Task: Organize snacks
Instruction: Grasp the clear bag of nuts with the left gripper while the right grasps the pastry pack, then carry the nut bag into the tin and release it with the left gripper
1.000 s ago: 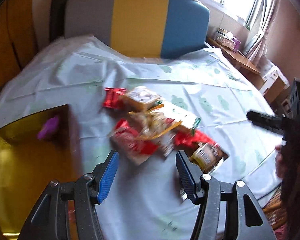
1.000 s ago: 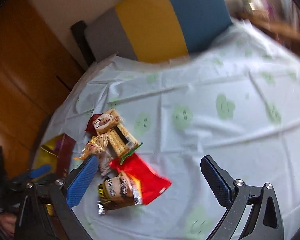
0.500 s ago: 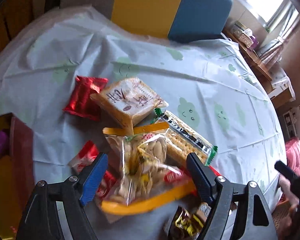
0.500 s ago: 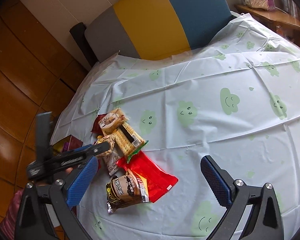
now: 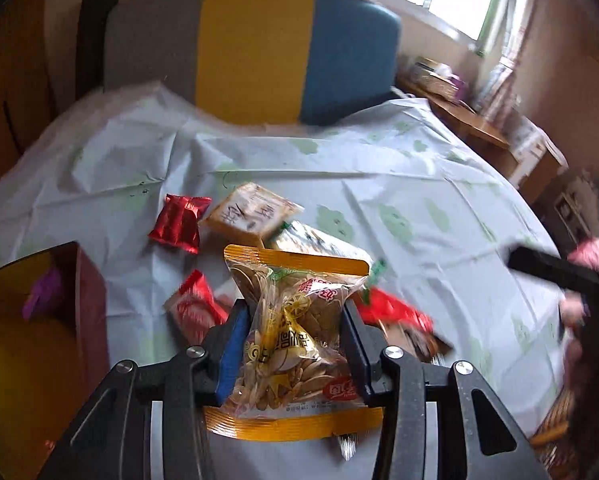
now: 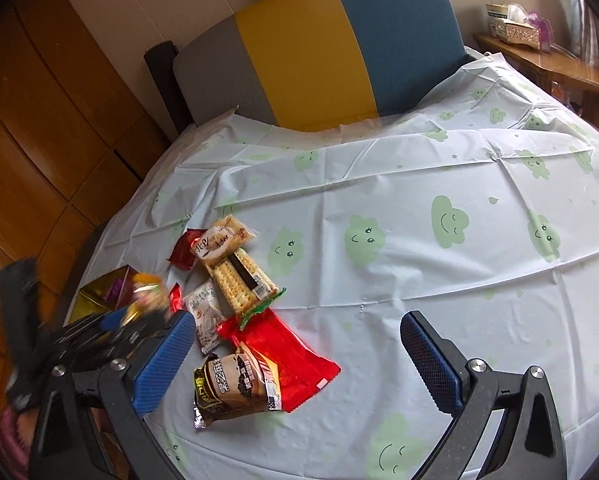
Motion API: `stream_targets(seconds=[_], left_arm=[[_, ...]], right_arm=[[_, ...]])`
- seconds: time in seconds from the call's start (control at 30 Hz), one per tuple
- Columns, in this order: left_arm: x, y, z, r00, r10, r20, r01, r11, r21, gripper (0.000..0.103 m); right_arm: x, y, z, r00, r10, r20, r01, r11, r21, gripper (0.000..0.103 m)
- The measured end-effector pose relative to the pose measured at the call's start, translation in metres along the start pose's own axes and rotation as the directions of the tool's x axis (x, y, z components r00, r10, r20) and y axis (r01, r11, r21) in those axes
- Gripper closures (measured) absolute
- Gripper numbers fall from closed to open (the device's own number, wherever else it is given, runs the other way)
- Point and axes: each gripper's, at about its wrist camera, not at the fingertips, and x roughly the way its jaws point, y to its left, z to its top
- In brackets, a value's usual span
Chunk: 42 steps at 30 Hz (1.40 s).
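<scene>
Now left gripper [image 5: 293,344] clamps seed bag [image 5: 295,332] (right gripper [image 6: 299,356] gapes wide)

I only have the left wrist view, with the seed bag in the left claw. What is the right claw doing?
Observer: The right claw is open and holds nothing, above the near end of the snack pile.
Operator: Something brown sits behind my left claw, but it is blurred. What is it?
Observer: A brown packet, lying on top of a flat red pouch.
Operator: And the crackers behind my seed bag?
Observer: The long cracker pack lies flat on the tablecloth, its far end touching the tan-labelled pack.
</scene>
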Motion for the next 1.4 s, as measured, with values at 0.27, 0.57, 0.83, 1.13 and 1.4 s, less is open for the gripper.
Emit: stream_targets(seconds=[0.27,0.57,0.83,1.13,1.4], left_arm=[[-0.012,-0.017,-0.076,0.999,0.001,-0.051,0.003,0.997,0.08,0.057],[0.0,-0.015,-0.114,0.999,0.024,-0.043,-0.02,0.996,0.085,0.057],[0.002,-0.011,-0.116,1.0,-0.019,-0.019,0.02,0.999,0.043,0.055],[0.001,-0.012,-0.12,0.999,-0.034,-0.006,0.034,0.998,0.054,0.054],[0.002,-0.009,-0.121,0.998,-0.059,0.002,0.059,0.997,0.047,0.054]], right_arm=[[0.013,0.008,-0.01,0.999,-0.012,-0.051,0.01,0.999,-0.047,0.009],[0.043,0.03,-0.013,0.984,0.07,-0.163,-0.072,0.997,-0.008,0.029],[0.096,0.077,0.028,0.972,0.135,-0.193,-0.127,0.991,0.052,0.029],[0.183,0.095,0.067,0.957,0.092,-0.276,-0.047,0.985,0.166,0.029],[0.223,0.1,0.082,0.956,0.005,-0.293,0.051,0.982,0.184,0.027]])
